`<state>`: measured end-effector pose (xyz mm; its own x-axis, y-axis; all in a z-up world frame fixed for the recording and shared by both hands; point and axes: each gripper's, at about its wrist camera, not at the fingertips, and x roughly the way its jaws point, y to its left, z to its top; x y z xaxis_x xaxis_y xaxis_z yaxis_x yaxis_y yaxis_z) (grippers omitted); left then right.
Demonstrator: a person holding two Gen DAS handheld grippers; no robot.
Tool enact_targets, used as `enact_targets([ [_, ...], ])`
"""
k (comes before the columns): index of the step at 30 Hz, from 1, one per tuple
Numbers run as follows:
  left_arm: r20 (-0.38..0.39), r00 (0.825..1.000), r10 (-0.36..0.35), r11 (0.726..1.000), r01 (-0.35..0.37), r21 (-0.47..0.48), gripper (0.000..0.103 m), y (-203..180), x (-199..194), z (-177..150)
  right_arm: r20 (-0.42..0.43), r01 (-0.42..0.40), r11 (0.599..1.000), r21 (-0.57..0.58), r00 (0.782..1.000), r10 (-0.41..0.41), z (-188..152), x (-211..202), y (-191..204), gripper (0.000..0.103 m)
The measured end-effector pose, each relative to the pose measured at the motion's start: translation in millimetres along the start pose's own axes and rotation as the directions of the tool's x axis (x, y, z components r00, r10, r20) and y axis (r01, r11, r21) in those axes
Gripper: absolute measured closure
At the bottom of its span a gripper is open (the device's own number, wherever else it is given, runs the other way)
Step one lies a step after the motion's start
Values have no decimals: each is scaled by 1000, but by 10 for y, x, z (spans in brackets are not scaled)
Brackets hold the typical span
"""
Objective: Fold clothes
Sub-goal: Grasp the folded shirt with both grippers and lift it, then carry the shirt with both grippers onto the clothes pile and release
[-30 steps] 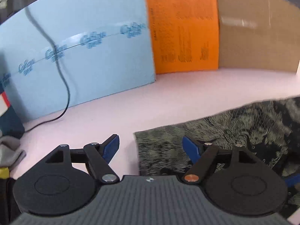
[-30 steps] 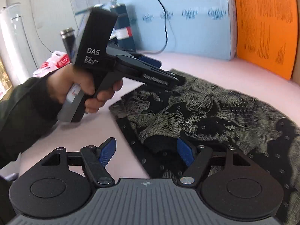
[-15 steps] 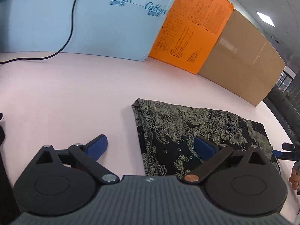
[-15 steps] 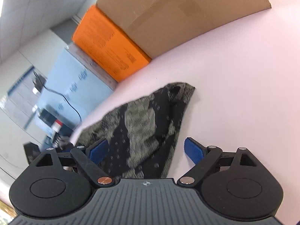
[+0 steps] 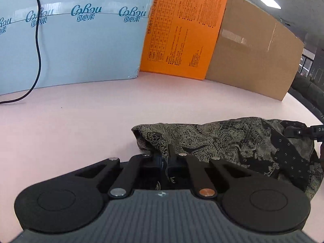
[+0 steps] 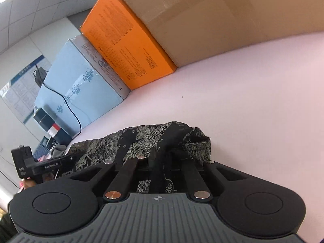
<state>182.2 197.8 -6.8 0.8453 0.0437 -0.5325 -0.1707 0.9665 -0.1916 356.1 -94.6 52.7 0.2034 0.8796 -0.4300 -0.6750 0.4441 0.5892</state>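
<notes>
Both tools were wide open before; now the left gripper (image 5: pixel 165 160) and the right gripper (image 6: pixel 160 160) have snapped tight, each pinching one end of the dark patterned cloth (image 5: pixel 232 141). The cloth sits bunched low in each frame on the pink table (image 5: pixel 81 121). Boxes (image 5: pixel 182 30) stand behind.

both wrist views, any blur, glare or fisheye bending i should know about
Left wrist view: sharp; the blue box, orange box and cardboard box bow outward, and a ceiling light glares at top right. Right wrist view: tilted horizon, pink table evenly lit, patterned garment crisp, its folds dark by the shut right gripper.
</notes>
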Motion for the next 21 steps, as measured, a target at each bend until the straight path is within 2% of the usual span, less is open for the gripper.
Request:
enact_targets([
  [5,142,990,-5,999,-1,47,100,-281,-357,-8,48,-29,999,-39,998,31,30,-94,251,99],
  [12,299,954,16,998,-32,47,100,-304,-1168,82,108,-120,984,-135,985,135,239,-274,1006,99],
  [17,409,907,97,992,-121,32,100,-133,-2031,170,99,-218,947,-238,964,247,410,-203,1726,100],
  [21,449,864,229,967,-254,-3,100,156,-2677,142,40,-308,909,-281,942,332,495,167,2183,99],
])
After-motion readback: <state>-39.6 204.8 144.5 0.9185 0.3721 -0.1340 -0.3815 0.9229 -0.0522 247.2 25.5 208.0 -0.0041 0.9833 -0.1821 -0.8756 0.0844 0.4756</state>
